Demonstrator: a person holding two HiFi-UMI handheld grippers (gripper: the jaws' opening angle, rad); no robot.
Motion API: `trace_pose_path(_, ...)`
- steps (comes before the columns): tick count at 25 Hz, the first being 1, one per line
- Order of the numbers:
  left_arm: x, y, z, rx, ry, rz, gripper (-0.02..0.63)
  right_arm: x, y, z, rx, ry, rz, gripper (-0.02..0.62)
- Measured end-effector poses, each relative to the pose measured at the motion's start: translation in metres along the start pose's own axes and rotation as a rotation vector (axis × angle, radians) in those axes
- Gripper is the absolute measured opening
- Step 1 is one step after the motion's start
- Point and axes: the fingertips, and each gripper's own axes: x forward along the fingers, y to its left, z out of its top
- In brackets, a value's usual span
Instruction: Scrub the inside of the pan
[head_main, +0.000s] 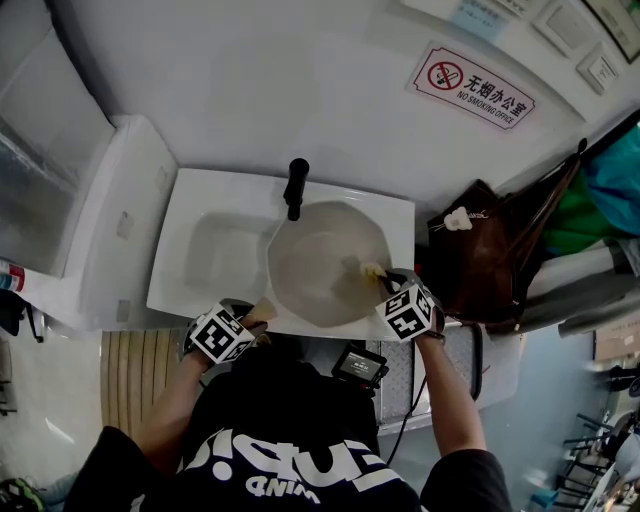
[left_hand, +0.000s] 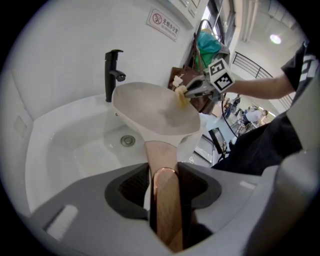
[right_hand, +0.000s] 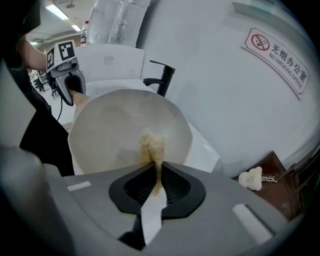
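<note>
Two grips share the work: the left gripper (left_hand: 164, 182) has its jaws closed on the wooden handle (left_hand: 162, 160), holding the pan (left_hand: 155, 110) tilted over the sink (left_hand: 75, 145), seemingly to turn its inside toward the right gripper (right_hand: 156, 175), whose jaws pinch a fibrous scrubber (right_hand: 152, 145) against the inside near the rim. Beyond the black tap (left_hand: 112, 72), a wall sign (right_hand: 275, 57) reads "无烟办公室 NO SMOKING OFFICE".

This is looking like an office washroom: a no-smoking office sign (head_main: 474, 87) is hanging above a white sink (head_main: 215, 255) and black tap (head_main: 296, 186).
</note>
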Motion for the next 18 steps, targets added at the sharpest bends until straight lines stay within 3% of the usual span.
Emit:
trace_pose_path(10, 0.001, -0.002, 0.001, -0.010, -0.004, -0.008, 0.172, -0.011, 0.043, -0.005, -0.001, 0.005, 0.097, 0.038)
trace_pose_path(18, 0.001, -0.003, 0.001, -0.013, -0.008, -0.010, 0.172, -0.014, 0.086, -0.004, -0.081, 0.035, 0.192, 0.038)
